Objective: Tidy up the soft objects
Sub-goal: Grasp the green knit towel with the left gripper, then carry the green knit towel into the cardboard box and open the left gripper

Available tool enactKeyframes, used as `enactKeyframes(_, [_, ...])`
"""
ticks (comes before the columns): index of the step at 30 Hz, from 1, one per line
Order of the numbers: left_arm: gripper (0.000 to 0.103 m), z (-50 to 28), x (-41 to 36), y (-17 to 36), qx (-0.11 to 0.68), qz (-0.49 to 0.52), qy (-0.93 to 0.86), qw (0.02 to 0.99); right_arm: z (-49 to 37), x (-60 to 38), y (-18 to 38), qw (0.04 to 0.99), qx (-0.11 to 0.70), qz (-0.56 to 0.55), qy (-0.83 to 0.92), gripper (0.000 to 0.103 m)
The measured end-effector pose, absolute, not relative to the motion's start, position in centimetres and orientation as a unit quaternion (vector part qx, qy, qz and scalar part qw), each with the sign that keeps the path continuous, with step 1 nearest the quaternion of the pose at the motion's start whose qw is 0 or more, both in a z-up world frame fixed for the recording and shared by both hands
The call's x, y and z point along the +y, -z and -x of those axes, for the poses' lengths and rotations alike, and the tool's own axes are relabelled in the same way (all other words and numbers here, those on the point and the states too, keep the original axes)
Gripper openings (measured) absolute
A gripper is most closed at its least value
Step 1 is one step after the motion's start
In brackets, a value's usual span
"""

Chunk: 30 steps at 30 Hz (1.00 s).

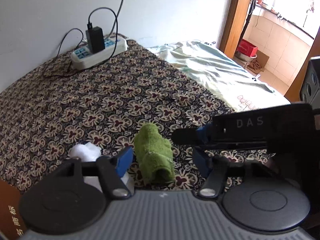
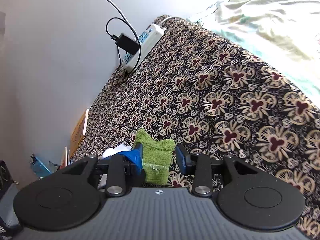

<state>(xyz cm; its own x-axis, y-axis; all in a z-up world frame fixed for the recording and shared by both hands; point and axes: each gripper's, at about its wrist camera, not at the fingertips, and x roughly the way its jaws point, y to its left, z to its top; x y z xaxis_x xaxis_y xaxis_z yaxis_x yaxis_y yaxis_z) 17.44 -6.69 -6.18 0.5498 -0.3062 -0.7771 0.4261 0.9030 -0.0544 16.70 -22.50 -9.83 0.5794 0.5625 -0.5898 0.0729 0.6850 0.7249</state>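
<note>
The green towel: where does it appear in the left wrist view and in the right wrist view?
Left wrist view: green towel lies low, centre, between the left gripper fingers.
Right wrist view: low, centre, between the right gripper fingers.
Shared landmark: white power strip by the wall.

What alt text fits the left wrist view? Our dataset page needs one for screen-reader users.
A rolled green towel lies on a floral bedspread between the open blue fingers of the left gripper, with the right gripper reaching in from the right. White stuffing sits left of it; a power strip lies by the wall.
</note>
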Motion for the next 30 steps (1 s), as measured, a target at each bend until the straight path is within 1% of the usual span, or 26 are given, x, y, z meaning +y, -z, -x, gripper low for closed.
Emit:
enactKeyframes(5, [0.06,-18.8,-6.6,7.8,0.451,-0.059,0.21,0.866,-18.4,-21.6,10.8,0.797,0.453,-0.366,-0.164,0.021])
enactKeyframes(6, [0.056,-19.0,-6.5,8.0,0.454,-0.059,0.211,0.864,-18.7,-21.4,11.0,0.794,0.458,-0.364,-0.166,0.021])
enactKeyframes(7, [0.054,-19.3,-6.4,8.3,0.461,-0.055,0.212,0.86,-19.0,-21.1,11.3,0.791,0.464,-0.362,-0.168,0.022])
enactKeyframes(8, [0.049,-19.5,-6.3,8.6,0.468,-0.051,0.212,0.856,-19.3,-20.9,11.5,0.789,0.468,-0.36,-0.17,0.022])
enactKeyframes(9, [0.041,-19.7,-6.2,8.9,0.473,-0.046,0.211,0.854,-19.6,-20.6,11.7,0.788,0.473,-0.356,-0.172,0.022])
enactKeyframes(15, [0.033,-20.5,-5.0,9.4,0.482,-0.01,0.205,0.852,-20.5,-19.2,12.0,0.795,0.475,-0.325,-0.193,0.022])
enactKeyframes(17, [0.033,-20.6,-4.7,9.4,0.483,0.002,0.204,0.851,-20.5,-18.6,11.8,0.803,0.469,-0.308,-0.202,0.022])
enactKeyframes(18, [0.033,-20.5,-4.6,9.4,0.484,0.006,0.204,0.851,-20.4,-18.4,11.7,0.808,0.463,-0.299,-0.207,0.019])
enactKeyframes(21, [0.033,-20.2,-4.6,9.1,0.482,0.013,0.205,0.851,-20.0,-18.5,11.5,0.815,0.45,-0.291,-0.219,0.017])
enactKeyframes(30, [0.032,-17.2,-4.7,6.5,0.457,0.018,0.226,0.86,-16.5,-19.6,9.1,0.832,0.408,-0.296,-0.232,0.016])
